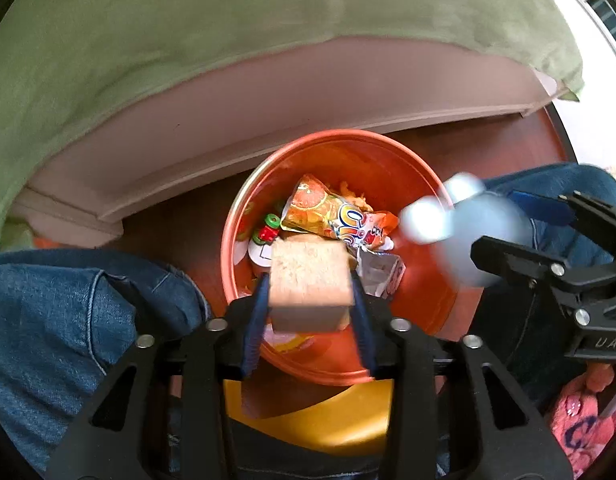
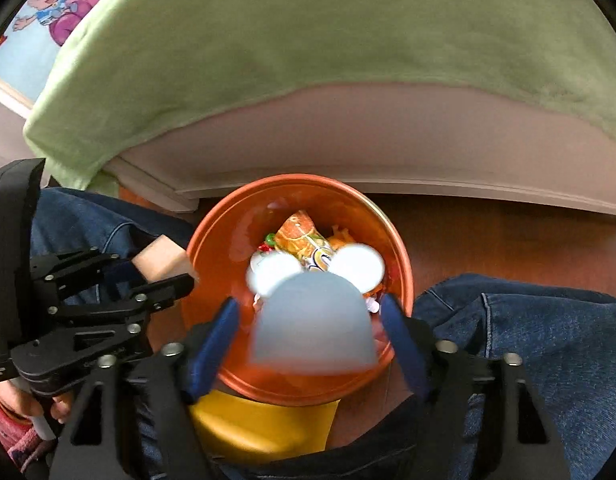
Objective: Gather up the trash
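Note:
An orange trash bucket (image 1: pixel 412 168) stands on the floor between the person's knees, also in the right wrist view (image 2: pixel 212 240). It holds an orange snack wrapper (image 1: pixel 328 212) and other scraps. My left gripper (image 1: pixel 310 280) is shut on a tan block (image 1: pixel 308 276) and holds it over the bucket; the block also shows in the right wrist view (image 2: pixel 160 260). A pale blue object with two white lobes (image 2: pixel 312 320), blurred, sits between the spread blue fingers (image 2: pixel 216 332) of my right gripper (image 2: pixel 310 308) above the bucket. It does not visibly touch either pad. It also shows in the left wrist view (image 1: pixel 464 228).
A bed with a green blanket (image 1: pixel 228 40) and pinkish frame (image 1: pixel 268 108) runs behind the bucket. Blue-jeaned legs (image 1: pixel 68 300) flank it on a reddish-brown floor (image 2: pixel 508 236). A yellow item (image 2: pixel 264 424) lies under the bucket's near side. A cartoon poster (image 2: pixel 56 4) hangs far left.

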{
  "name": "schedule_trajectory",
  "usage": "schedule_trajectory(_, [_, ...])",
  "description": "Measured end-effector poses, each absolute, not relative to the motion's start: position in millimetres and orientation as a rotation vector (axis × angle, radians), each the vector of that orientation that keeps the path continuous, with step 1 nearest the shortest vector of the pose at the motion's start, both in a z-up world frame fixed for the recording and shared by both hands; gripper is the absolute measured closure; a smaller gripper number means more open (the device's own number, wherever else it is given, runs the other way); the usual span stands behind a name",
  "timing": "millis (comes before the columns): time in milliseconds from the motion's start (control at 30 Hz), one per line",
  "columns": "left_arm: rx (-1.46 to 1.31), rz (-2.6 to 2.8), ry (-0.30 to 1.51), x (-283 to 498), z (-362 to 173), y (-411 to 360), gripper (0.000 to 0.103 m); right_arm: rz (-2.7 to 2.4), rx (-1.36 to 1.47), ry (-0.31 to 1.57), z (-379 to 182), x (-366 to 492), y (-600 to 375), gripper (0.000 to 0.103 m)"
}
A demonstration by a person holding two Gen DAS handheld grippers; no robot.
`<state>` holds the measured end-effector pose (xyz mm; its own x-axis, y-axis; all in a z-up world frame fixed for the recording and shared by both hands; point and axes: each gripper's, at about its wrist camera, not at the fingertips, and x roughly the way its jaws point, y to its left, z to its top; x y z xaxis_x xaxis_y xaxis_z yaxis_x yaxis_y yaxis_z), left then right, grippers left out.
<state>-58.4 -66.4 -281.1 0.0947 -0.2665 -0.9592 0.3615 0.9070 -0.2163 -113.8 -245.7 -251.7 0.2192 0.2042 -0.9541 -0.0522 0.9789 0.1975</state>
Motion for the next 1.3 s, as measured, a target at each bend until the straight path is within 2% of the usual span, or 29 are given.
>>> schedule_trajectory(33, [0.074,-0.458,1.399,-59,-279,-64,0.039,0.175,0.135,1.341,-252,-113,-246,0.028])
schedule_trajectory(67, [0.066,-0.448,1.391,-58,-278,-63,0.036,0.174,0.137,1.343,-252,-112,-246,0.024])
schedule_trajectory(200, [0.049,-0.422,1.374,-54,-272,-58,0.029,0.172,0.135,1.34,-251,-112,-249,0.023])
schedule_trajectory(800, [0.043,-0.4,1.337,-58,-254,-56,0.029,0.157,0.136,1.302,-240,-113,-252,0.023])
schedule_trajectory(867, [0.06,-0.395,1.298,-59,-240,-56,0.029,0.148,0.133,1.266,-228,-113,-254,0.023])
schedule_trajectory(967, [0.082,-0.396,1.209,-58,-209,-56,0.029,0.095,0.096,1.156,-195,-113,-258,0.014])
schedule_trajectory(1100, [0.098,-0.357,1.039,-53,-154,-54,0.019,0.027,0.045,0.957,-140,-112,-258,0.006])
schedule_trajectory(1200, [0.093,-0.319,0.926,-48,-113,-51,0.014,-0.001,0.026,0.839,-104,-109,-257,0.006])
schedule_trajectory(1300, [0.066,-0.284,0.819,-45,-73,-44,0.013,-0.006,0.029,0.752,-74,-107,-256,0.006])
